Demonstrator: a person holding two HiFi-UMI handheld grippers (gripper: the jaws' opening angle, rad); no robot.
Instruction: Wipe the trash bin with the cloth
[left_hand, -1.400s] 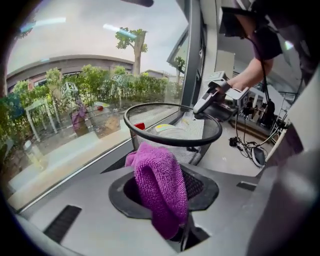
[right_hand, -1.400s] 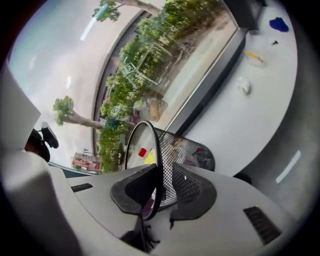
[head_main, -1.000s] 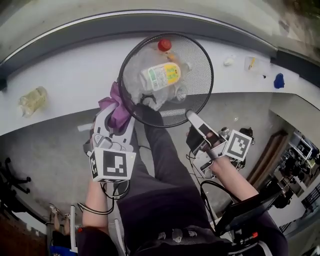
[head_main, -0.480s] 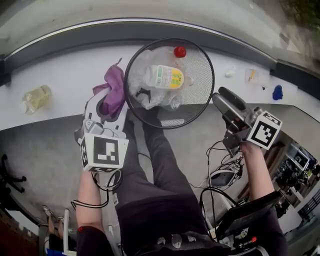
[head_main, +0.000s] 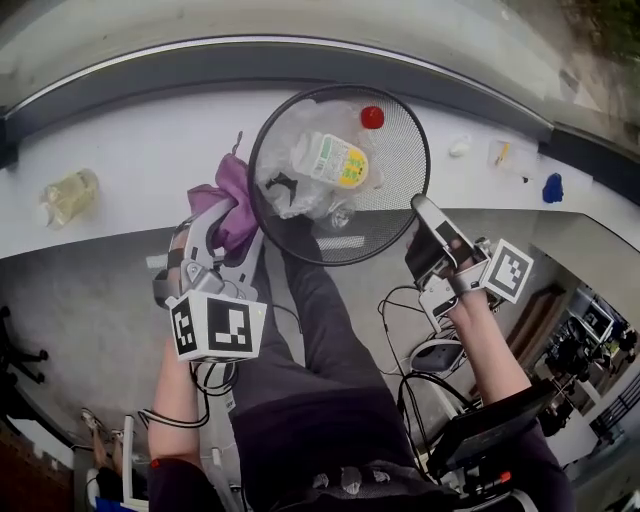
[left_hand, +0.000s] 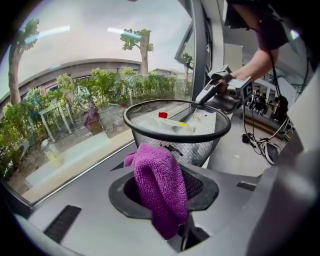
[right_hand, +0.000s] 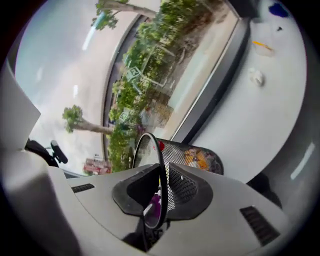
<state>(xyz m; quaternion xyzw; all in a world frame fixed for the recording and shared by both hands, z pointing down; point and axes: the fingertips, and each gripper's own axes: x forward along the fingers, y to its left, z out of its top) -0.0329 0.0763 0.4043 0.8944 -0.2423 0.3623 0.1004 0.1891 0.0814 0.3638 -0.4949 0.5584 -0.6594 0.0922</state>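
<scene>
Left gripper (head_main: 225, 222) clamped on purple cloth (head_main: 236, 190), cloth seemingly against bin (head_main: 392, 205) side, right gripper (head_main: 424, 214) jaws just closed onto bin rim, bottle (head_main: 335, 160) inside

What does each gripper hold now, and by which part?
Left gripper: the cloth, pinched by a bunched end. Right gripper: its jaws have just closed on the bin rim.

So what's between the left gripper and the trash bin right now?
Only the purple cloth, clamped in the left gripper and bunched seemingly against the mesh wall of the trash bin; the left gripper view shows it best.
</scene>
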